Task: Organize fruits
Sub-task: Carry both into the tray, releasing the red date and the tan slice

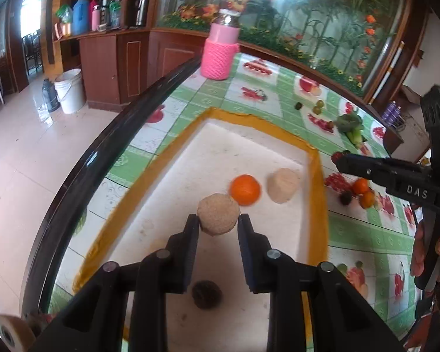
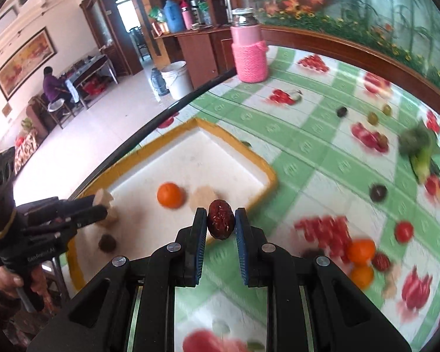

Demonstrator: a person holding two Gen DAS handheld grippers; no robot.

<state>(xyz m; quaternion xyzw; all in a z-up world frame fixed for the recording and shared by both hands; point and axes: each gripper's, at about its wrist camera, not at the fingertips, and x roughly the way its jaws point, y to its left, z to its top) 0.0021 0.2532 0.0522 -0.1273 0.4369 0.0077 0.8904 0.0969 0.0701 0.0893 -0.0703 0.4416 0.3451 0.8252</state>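
Note:
A white tray with a yellow rim [image 1: 264, 123] [image 2: 234, 140] lies on the table. My left gripper [image 1: 218, 223] is shut on a round tan fruit [image 1: 218, 214] [image 2: 104, 198], held low over the tray. In the tray lie an orange [image 1: 245, 189] [image 2: 169, 195], a second pale tan fruit [image 1: 283, 185] [image 2: 204, 196] and a dark wrinkled fruit [image 1: 206, 294] [image 2: 107, 242]. My right gripper [image 2: 220, 221] is shut on a red date [image 2: 220, 223] just over the tray's near rim; it shows at the right of the left wrist view [image 1: 341, 158].
Loose fruits lie on the fruit-print tablecloth: oranges [image 2: 360, 250], a red date [image 2: 381, 261], a dark fruit [image 2: 378, 192], small green fruits [image 2: 372, 117], a leafy green vegetable [image 2: 422, 149]. A pink knit-covered jar [image 1: 220, 50] [image 2: 249, 55] stands at the far table edge.

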